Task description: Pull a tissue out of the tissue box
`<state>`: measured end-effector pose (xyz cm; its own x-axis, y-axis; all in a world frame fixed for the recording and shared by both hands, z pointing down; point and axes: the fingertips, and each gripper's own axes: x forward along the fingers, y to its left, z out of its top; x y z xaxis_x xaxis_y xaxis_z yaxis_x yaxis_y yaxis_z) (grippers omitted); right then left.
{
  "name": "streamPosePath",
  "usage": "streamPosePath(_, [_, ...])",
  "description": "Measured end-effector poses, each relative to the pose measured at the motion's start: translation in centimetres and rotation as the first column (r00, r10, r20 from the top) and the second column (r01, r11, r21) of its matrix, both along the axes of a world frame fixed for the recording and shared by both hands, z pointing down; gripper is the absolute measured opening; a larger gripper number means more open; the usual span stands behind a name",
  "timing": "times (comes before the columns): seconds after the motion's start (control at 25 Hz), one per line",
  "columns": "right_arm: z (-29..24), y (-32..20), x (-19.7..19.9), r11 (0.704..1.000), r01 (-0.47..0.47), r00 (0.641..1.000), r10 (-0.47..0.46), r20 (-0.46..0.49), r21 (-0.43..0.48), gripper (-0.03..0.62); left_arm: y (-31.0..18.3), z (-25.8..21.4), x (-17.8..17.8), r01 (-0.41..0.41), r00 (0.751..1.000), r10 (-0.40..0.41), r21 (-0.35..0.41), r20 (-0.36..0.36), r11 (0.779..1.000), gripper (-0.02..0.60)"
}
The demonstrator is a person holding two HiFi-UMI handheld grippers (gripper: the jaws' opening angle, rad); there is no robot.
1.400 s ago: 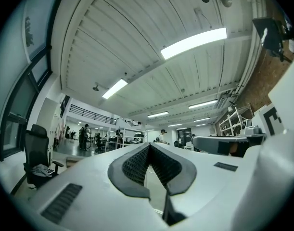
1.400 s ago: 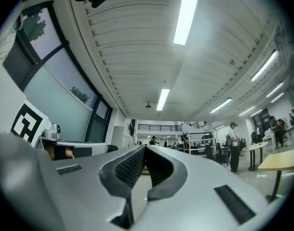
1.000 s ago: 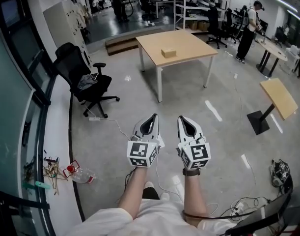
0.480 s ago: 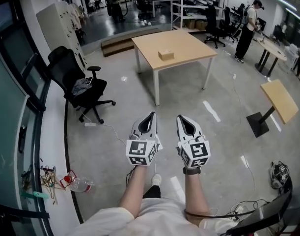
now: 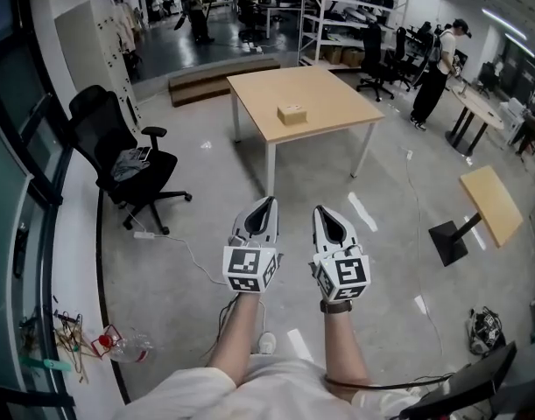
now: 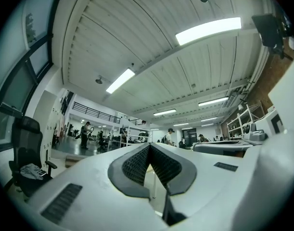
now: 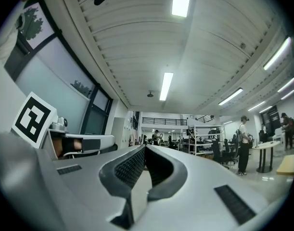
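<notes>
- Tan tissue box (image 5: 292,114) on the wooden table (image 5: 337,94), head view: nearer than a second ago but still well ahead of me. My left gripper (image 5: 268,203) and right gripper (image 5: 320,210) are side by side out front.
- Left gripper view: jaws together, nothing between.
- Right gripper view: jaws together, empty. I'm only approaching; no pull yet.

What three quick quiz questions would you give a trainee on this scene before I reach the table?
1. True or false: the tissue box sits on the wooden table.
2. Pick one: the left gripper and right gripper are A) both shut and empty, B) both gripping a tissue, C) both wide open.
3. Fill in: in the head view the black chair stands to the ___ of the table.
Key: 1 true; 2 A; 3 left.
</notes>
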<state>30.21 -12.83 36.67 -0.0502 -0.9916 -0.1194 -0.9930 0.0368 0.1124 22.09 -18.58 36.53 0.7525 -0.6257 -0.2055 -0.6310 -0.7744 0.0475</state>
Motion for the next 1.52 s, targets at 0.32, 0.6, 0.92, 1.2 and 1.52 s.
streamPosePath(0.32, [-0.3, -7.3, 0.0, 1.000, -0.001, 1.000, 0.001, 0.001, 0.016, -0.002, -6.8, 0.3, 0.3, -0.004, 1.000, 0.004, -0.007, -0.009, 1.000, 0.000])
streamPosePath(0.6, [1.1, -11.7, 1.4, 1.000, 0.017, 1.000, -0.017, 0.011, -0.018, -0.002, -11.3, 1.5, 1.2, 0.014, 1.000, -0.015, -0.032, -0.019, 0.999, 0.000])
streamPosePath(0.92, [1.6, -18.7, 5.5, 0.997, 0.066, 0.998, -0.066, 0.003, -0.026, -0.002, -18.4, 2.0, 6.2, 0.039, 0.999, -0.039, -0.048, -0.005, 0.998, 0.000])
streamPosePath(1.2, [-2.7, -25.2, 15.5, 0.998, 0.008, 1.000, -0.010, 0.016, 0.069, -0.002, -23.7, -1.7, 14.6, 0.013, 1.000, -0.014, 0.050, 0.025, 0.999, 0.000])
streamPosePath(1.52, [-2.5, -31.8, 22.4, 0.997, 0.041, 0.998, -0.043, 0.037, 0.062, -0.002, -30.7, -1.7, 21.7, 0.044, 0.998, -0.046, 0.041, 0.042, 0.998, 0.000])
